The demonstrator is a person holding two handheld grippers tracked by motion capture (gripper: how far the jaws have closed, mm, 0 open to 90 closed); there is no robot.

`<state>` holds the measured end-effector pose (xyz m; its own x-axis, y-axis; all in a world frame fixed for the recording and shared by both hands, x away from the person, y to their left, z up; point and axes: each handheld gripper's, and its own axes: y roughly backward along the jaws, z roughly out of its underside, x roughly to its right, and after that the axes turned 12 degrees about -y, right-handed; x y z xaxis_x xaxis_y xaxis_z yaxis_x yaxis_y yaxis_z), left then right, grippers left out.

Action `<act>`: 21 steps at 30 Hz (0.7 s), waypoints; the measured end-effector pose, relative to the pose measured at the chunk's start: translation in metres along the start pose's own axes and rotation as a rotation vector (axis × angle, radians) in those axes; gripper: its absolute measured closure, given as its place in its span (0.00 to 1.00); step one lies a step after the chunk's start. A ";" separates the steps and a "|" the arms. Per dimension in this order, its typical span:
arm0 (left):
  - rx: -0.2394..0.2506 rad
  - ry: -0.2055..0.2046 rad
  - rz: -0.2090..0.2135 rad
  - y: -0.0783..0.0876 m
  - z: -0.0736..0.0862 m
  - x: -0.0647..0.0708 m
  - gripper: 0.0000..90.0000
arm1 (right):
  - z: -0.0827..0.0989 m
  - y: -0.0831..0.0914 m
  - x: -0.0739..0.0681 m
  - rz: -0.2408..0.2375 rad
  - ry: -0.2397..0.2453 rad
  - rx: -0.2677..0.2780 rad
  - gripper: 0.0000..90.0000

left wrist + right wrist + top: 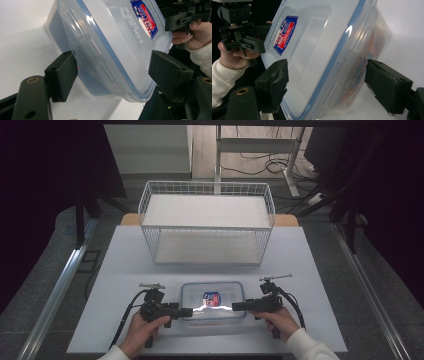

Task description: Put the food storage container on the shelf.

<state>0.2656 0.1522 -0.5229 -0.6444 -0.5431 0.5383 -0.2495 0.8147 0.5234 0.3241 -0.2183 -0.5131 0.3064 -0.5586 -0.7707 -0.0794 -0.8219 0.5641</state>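
A clear plastic container with a blue-rimmed lid and a red-and-blue label lies on the white table near its front edge. My left gripper reaches in at its left end. In the left gripper view the container sits between the jaws of my left gripper, one pad on the side latch and the other over the lid. My right gripper is at the right end. In the right gripper view, my right gripper straddles the container, a small gap showing at one pad.
A white wire basket with two levels stands behind the container at the middle of the table. Bare table lies between the two and to either side. Desk legs and cables are on the floor beyond.
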 end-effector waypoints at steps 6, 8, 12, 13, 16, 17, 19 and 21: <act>-0.001 0.011 0.004 0.000 0.000 -0.001 0.27 | 0.001 0.008 0.001 -0.021 -0.041 0.011 0.40; 0.002 0.008 0.001 0.000 0.000 0.000 0.28 | 0.002 0.010 0.002 -0.028 -0.043 0.023 0.43; 0.006 0.000 -0.002 0.001 0.000 0.001 0.29 | 0.003 0.013 0.002 -0.042 -0.058 0.025 0.45; 0.005 0.001 -0.002 0.002 0.000 0.001 0.29 | 0.004 0.013 0.002 -0.042 -0.058 0.026 0.46; 0.017 0.011 0.001 0.004 0.000 0.000 0.33 | 0.004 0.014 0.002 -0.044 -0.053 0.031 0.48; 0.021 0.009 0.000 0.006 -0.001 0.000 0.34 | 0.005 0.015 0.001 -0.046 -0.045 0.034 0.50; 0.034 0.005 -0.002 0.008 -0.001 0.001 0.38 | 0.008 0.017 0.000 -0.046 -0.039 0.039 0.51; 0.035 0.000 -0.005 0.009 -0.001 0.002 0.39 | 0.009 0.018 -0.002 -0.039 -0.028 0.045 0.51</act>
<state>0.2625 0.1579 -0.5166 -0.6432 -0.5472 0.5356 -0.2781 0.8187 0.5024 0.3133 -0.2328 -0.5045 0.2835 -0.5287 -0.8001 -0.1111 -0.8468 0.5202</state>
